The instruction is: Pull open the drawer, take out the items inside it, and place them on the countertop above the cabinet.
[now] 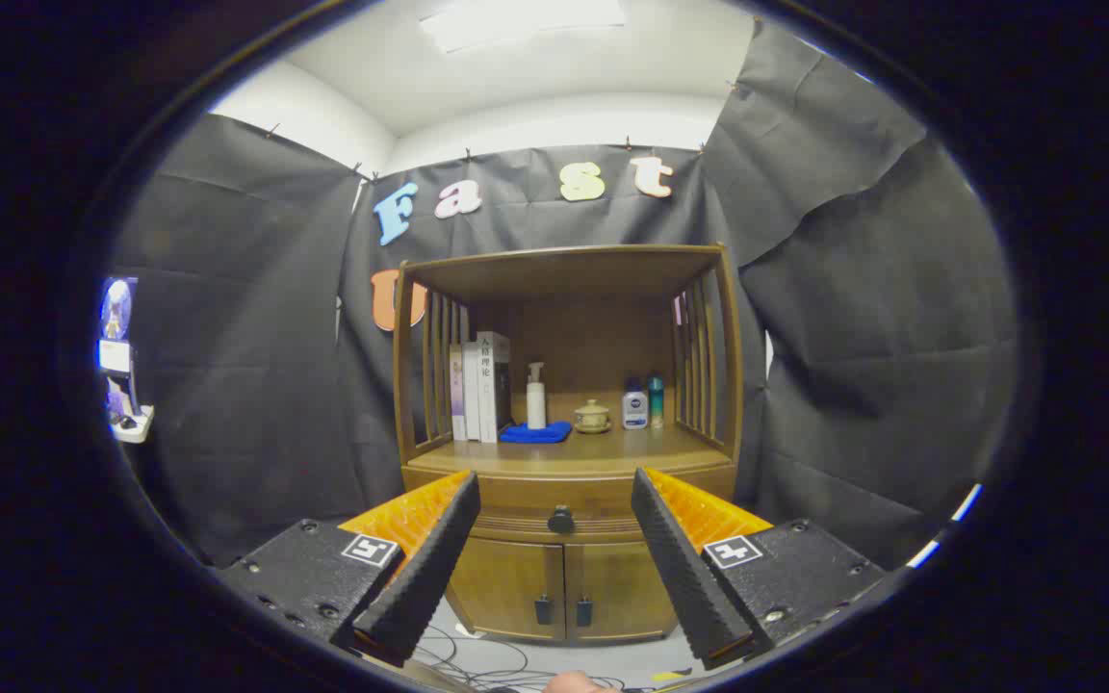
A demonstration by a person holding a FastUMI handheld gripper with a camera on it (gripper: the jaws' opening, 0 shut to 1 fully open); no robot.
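Nearest of all, the two ridged fingers of the hand-held gripper (555, 500) stand spread wide apart with nothing between them, aimed at the cabinet and well short of it. Below them, loose cables (477, 664) trail over the pale floor. Framed in the gap between the fingers is the small dark round knob (561, 520) of the closed brown wooden drawer (569, 502), which sits just under the countertop and above two lower cabinet doors (559, 589) with small dark pulls. The step in hand looks like the approach to that knob (nothing has been pulled yet, and whatever the drawer holds is hidden). To do it well, I would keep the knob centred between the fingers, come in level, close both fingers squarely on it, then draw straight back so the drawer does not bind. Farther on, the wooden countertop (569, 454) already carries a row of upright books (479, 387), a folded blue cloth (535, 433), a white pump bottle (536, 396), a small lidded ceramic pot (592, 416), a white bottle with a dark blue label (634, 405) and a teal bottle (656, 399); bare wood remains along its front edge for the items. One book spine bears printed characters, too small for me to read, and the bottle labels are no clearer.
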